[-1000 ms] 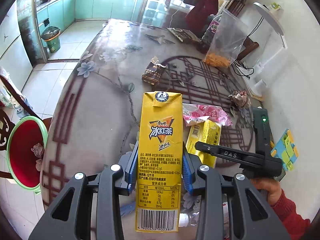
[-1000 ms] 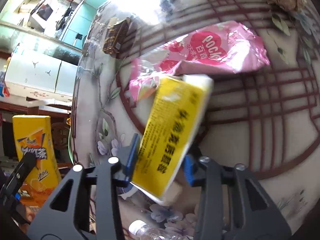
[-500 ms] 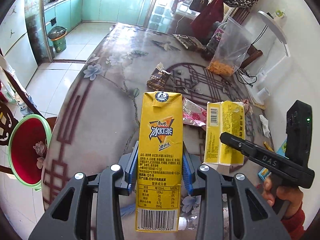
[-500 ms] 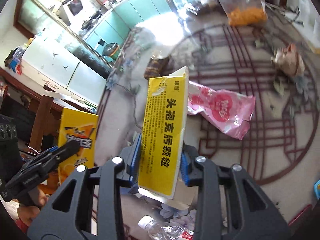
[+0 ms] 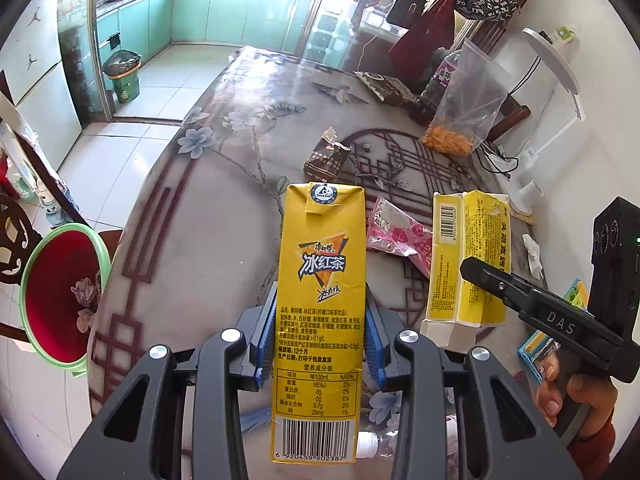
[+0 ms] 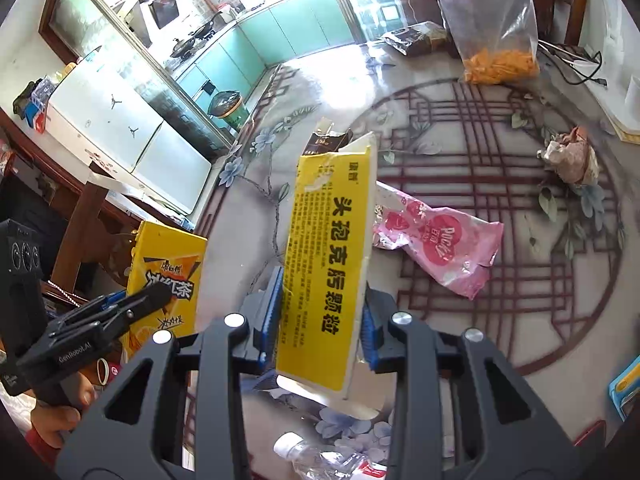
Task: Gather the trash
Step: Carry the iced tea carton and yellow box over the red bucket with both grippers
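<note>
My left gripper point(image 5: 320, 340) is shut on a yellow iced tea carton point(image 5: 320, 300), held upright above the table; the carton also shows in the right wrist view point(image 6: 164, 280). My right gripper point(image 6: 320, 320) is shut on a yellow medicine box point(image 6: 328, 256), lifted off the table; the box shows in the left wrist view point(image 5: 466, 260). On the table lie a pink Pocky wrapper point(image 6: 440, 248), a brown torn pack point(image 5: 326, 158), a crumpled paper wad point(image 6: 572, 156) and a crushed clear bottle point(image 6: 320, 460).
A red bin with a green rim point(image 5: 60, 292) stands on the floor left of the table, crumpled trash inside. A clear bag of orange snacks point(image 5: 460, 120), a dark bottle point(image 5: 440, 84) and a white lamp point(image 5: 552, 80) stand at the far right. Cables lie there.
My right gripper has lifted the yellow medicine box off the table and turned it upright. My left gripper holds the tea carton much as before, slightly higher.
</note>
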{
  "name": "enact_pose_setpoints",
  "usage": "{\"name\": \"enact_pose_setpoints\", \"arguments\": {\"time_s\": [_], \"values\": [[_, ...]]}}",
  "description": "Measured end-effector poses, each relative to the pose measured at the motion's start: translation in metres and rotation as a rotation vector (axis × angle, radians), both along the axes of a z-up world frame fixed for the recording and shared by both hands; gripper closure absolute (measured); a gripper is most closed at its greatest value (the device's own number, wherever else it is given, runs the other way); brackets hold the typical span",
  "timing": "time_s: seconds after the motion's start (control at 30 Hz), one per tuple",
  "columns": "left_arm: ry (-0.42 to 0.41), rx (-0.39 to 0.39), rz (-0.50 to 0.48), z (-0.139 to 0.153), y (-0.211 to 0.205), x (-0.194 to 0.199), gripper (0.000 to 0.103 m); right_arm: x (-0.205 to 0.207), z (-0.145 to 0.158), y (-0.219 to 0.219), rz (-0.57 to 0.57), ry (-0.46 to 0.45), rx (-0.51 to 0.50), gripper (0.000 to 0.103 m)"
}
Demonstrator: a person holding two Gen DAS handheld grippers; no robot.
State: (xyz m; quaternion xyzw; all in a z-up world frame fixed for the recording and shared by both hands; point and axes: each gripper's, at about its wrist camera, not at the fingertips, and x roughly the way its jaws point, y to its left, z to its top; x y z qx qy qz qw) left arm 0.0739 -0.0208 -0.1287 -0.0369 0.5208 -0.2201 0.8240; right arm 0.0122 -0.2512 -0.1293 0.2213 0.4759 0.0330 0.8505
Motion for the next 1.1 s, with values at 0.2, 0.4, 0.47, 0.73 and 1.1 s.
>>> {"name": "enact_pose_setpoints", "arguments": {"time_s": [0.2, 0.4, 0.47, 0.73, 1.1], "values": [[0.002, -0.001, 0.007, -0.001, 0.002, 0.001, 0.069, 0.001, 0.000, 0.003, 0.011, -0.001, -0.012, 0.070], [0.002, -0.002, 0.009, -0.001, 0.003, 0.000, 0.069, 0.001, 0.002, 0.006, 0.019, -0.003, -0.025, 0.070], [0.002, -0.002, 0.009, -0.001, 0.003, 0.000, 0.069, 0.002, 0.003, 0.007, 0.022, -0.004, -0.030, 0.070], [-0.001, -0.005, 0.019, -0.002, 0.005, 0.001, 0.069, 0.003, 0.004, 0.009, 0.026, -0.010, -0.045, 0.070], [0.007, -0.009, 0.010, -0.004, 0.008, 0.002, 0.069, 0.005, 0.004, 0.013, 0.025, -0.009, -0.047, 0.070]]}}
